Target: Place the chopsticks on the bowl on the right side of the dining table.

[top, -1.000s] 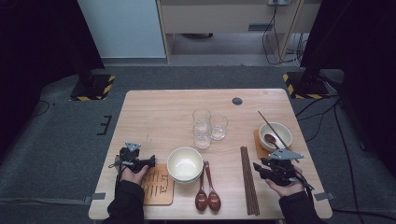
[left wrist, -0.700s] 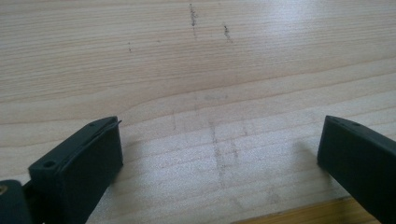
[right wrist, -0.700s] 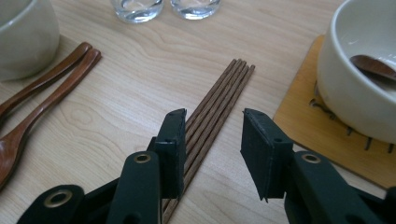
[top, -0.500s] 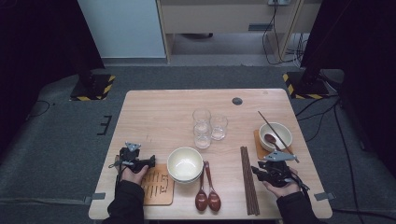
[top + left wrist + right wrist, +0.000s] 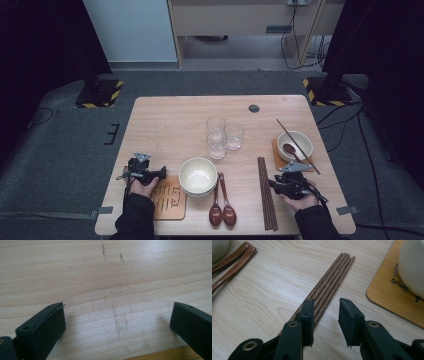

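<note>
High view: a wooden counter point(image 5: 170, 125) carries, left to right, a wooden coaster point(image 5: 169, 199), a stack of cream bowls point(image 5: 198, 176), two brown spoons point(image 5: 222, 207), a bundle of dark chopsticks point(image 5: 266, 192) and, at the far right, a white bowl point(image 5: 296, 145) on its own coaster, with a spoon inside and a chopstick pair across its rim. Three glasses point(image 5: 222, 136) stand near the middle. The left gripper point(image 5: 161, 174) rests at the near left, beside the wooden coaster. The right gripper point(image 5: 272, 185) sits at the near right, just beside the chopsticks.

Left gripper view: the fingers point(image 5: 43, 326) stand wide apart over bare counter, nothing between them; a coaster edge shows at the near right.

Right gripper view: the right gripper's fingers point(image 5: 308, 320) stand narrow and have just been closing. The left finger lies over the near part of the chopsticks; the bundle's right edge reaches into the gap, unpinched. The spoons lie far left, the white bowl far right.
</note>
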A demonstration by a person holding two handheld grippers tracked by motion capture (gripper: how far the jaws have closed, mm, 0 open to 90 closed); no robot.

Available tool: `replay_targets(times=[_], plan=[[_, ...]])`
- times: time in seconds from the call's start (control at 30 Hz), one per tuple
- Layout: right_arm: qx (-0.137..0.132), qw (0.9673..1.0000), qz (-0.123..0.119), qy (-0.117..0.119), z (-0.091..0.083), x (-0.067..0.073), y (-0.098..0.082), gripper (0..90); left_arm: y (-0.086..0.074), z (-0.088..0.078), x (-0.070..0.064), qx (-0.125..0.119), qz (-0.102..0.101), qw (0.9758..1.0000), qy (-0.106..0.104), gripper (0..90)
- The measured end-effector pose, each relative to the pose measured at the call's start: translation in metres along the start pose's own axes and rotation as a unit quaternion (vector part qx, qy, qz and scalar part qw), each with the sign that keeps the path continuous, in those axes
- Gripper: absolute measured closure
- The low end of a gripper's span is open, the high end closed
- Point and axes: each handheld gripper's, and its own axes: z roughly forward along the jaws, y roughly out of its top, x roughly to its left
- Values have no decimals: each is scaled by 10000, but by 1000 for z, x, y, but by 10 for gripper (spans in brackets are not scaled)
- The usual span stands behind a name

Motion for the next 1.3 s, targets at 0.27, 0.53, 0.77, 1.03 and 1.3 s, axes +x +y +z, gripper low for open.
replay_targets(times=[0.27,0.53,0.77,1.03,1.3], plan=[[188,9998,-36,-1,9,2,0,690,0,0,0,0,0,10000,0,0],[330,9994,-123,1,15,4,0,718,0,0,0,-1,0,10000,0,0],[389,9992,-108,43,18,4,0,736,0,0,0,0,0,10000,0,0],[396,9991,-85,76,19,3,0,765,0,0,0,-1,0,10000,0,0],[493,9988,-61,8,20,2,0,803,0,0,0,-1,0,10000,0,0]])
